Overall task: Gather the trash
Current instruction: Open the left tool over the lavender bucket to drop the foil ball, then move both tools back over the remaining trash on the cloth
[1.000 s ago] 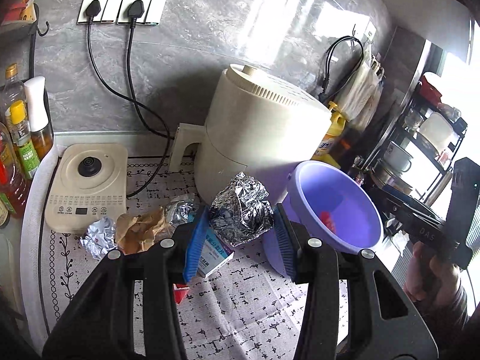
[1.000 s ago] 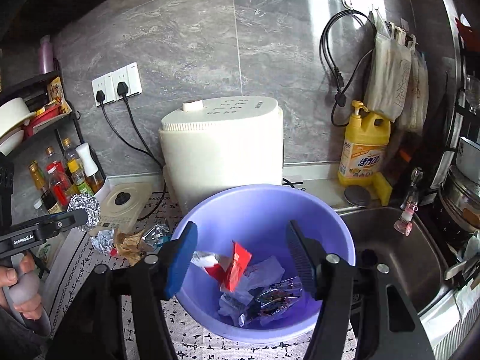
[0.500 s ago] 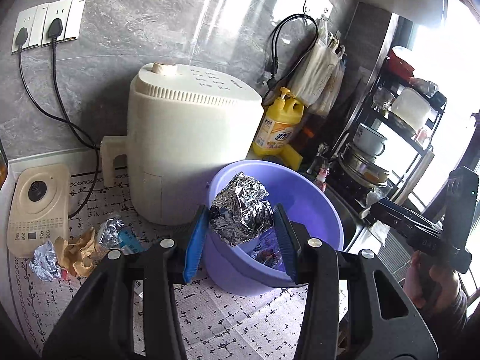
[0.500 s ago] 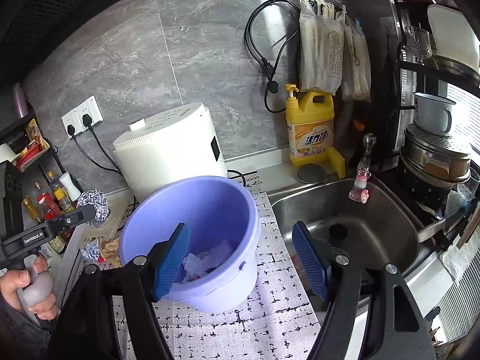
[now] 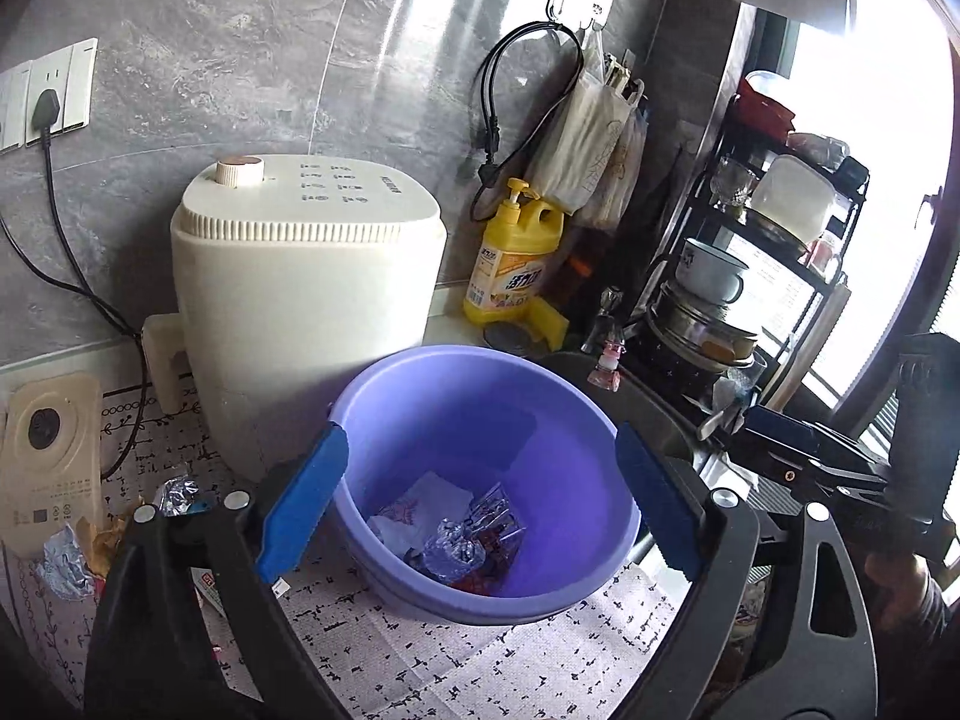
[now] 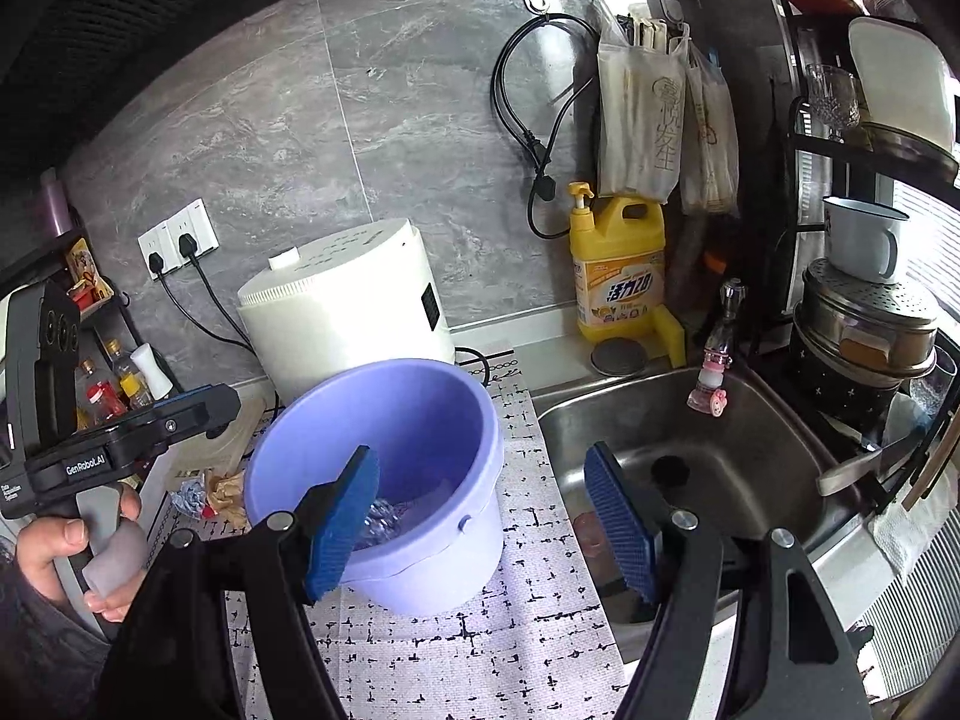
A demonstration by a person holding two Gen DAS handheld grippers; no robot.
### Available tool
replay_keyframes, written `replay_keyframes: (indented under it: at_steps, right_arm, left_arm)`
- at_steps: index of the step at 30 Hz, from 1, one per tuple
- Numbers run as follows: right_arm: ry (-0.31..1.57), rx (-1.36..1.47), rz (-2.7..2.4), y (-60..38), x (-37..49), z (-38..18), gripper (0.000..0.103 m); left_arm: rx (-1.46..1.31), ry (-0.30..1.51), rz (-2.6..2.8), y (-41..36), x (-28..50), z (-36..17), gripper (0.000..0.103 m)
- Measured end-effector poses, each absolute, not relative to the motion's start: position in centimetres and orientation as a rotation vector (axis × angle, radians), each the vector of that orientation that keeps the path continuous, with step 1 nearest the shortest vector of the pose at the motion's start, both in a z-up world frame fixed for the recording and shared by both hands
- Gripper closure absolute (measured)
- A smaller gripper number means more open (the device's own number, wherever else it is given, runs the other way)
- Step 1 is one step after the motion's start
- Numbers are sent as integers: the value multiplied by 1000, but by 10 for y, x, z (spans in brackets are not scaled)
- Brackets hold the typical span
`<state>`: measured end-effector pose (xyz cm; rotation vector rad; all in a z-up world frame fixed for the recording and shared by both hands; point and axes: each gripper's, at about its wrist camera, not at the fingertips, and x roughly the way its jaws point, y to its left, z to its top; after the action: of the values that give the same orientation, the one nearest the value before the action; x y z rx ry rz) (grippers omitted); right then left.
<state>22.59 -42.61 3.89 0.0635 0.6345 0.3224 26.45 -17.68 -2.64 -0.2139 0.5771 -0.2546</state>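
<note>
My left gripper (image 5: 480, 504) hangs over the purple bucket (image 5: 558, 576), and its jaws have just been opening: they now stand wide apart with nothing between them. A second ago they were clamped on a foil ball; half a second ago that ball was over the rim. Now I see crumpled foil (image 5: 456, 546) at the bottom among paper and wrappers, so I judge the drop done.

My right gripper (image 6: 480, 522) has its jaws apart too and holds nothing. It sits to the right of the bucket, near the sink (image 6: 750, 420), its left finger in front of the bucket wall.

More trash is left on the mat to the left, beside the white cooker (image 5: 300, 300): a small foil scrap (image 5: 60, 558), brown paper (image 5: 114, 534) and another foil bit (image 5: 177, 489). So the task is only partly done; I should swing left for those next.
</note>
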Motion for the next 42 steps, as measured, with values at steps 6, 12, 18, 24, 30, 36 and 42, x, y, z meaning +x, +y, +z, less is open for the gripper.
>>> replay_keyframes:
  at_steps: [6,12,18,24,30,36,42]
  right_arm:
    - [640,51,388,-395,226,33,25]
    - [676,-22,482,-344,229,24,25]
    - [673,-55,564,-295,227,23,24]
    - [668,-72,626,-257,227,24,24]
    - [671,-93,680,-224,224,21,24]
    - [684,-119,735,-191,217,13,28]
    - [735,-163,770,-158,212,-7,37]
  left_arm:
    - [-234,600,-152,-138,248,-34,6]
    - [-278,597,-49,-91,219,-42,6]
    - [-307,596,30,-50,192,-48,6]
    - [-325,587,103,-15,168,-50,6]
    - [-332,573,170,13,146,-48,6]
    - [-356,565,221,38,123,-52,6]
    - [-380,580,255,59,109,-65,6]
